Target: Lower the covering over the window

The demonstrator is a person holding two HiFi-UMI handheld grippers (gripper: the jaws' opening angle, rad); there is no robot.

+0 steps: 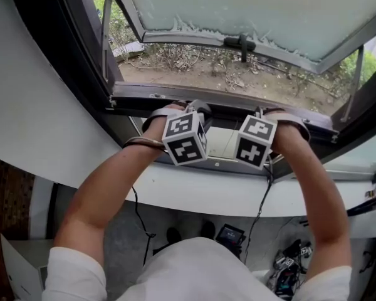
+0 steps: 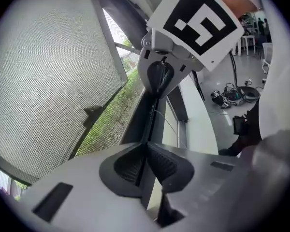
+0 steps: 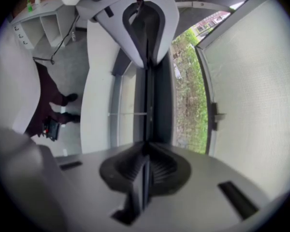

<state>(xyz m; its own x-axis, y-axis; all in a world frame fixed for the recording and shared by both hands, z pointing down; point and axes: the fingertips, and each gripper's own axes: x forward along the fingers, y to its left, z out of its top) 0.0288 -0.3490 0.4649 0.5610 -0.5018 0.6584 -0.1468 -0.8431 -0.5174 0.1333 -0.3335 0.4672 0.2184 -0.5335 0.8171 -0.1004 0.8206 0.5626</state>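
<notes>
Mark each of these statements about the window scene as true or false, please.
1. The left gripper and the right gripper are side by side at the lower window frame. True.
2. The window sash is closed. False: it is swung open outward, and ground shows beneath it.
3. The right gripper's jaws are shut on a thin dark bar. True.
4. The left gripper is open and empty. False: its jaws are shut on the same thin dark bar.
</notes>
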